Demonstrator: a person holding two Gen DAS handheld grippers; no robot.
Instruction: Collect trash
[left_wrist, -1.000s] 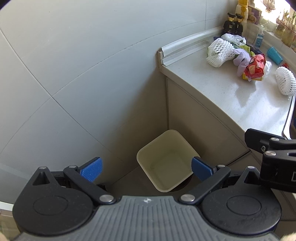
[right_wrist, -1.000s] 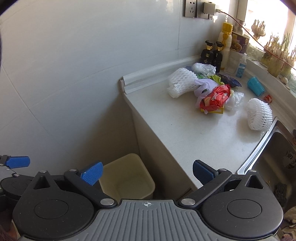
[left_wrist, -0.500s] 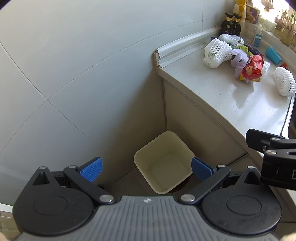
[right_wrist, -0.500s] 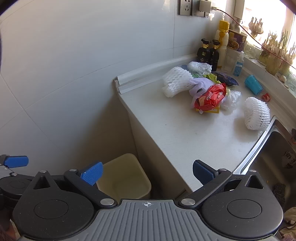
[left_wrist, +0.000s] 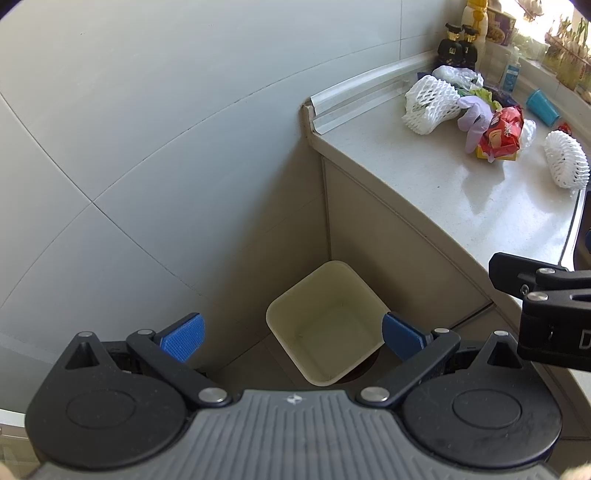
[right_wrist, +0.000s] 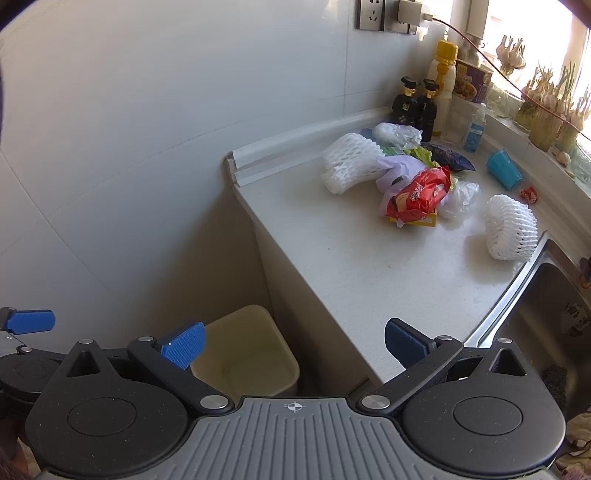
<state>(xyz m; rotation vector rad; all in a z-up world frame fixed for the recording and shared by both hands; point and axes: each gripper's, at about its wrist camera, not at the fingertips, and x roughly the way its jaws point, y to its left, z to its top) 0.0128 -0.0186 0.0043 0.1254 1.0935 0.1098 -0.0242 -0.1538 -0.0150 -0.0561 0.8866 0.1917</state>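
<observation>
A cream square trash bin stands on the floor beside the counter, and I see nothing inside it. On the counter lies a pile of trash: white foam nets, a red snack wrapper, a purple glove and clear plastic bags. My left gripper hovers open above the bin, holding nothing. My right gripper is open near the counter's front edge, also holding nothing. Part of the right gripper's body shows in the left wrist view.
Two dark bottles, a yellow-capped bottle, a small sanitizer bottle and a blue cup stand at the counter's back. A steel sink lies to the right. Potted sprouts line the windowsill. Tiled wall at left.
Both views have shifted slightly: the counter and the trash pile sit a little further left and lower in frame. Both grippers stay open.
</observation>
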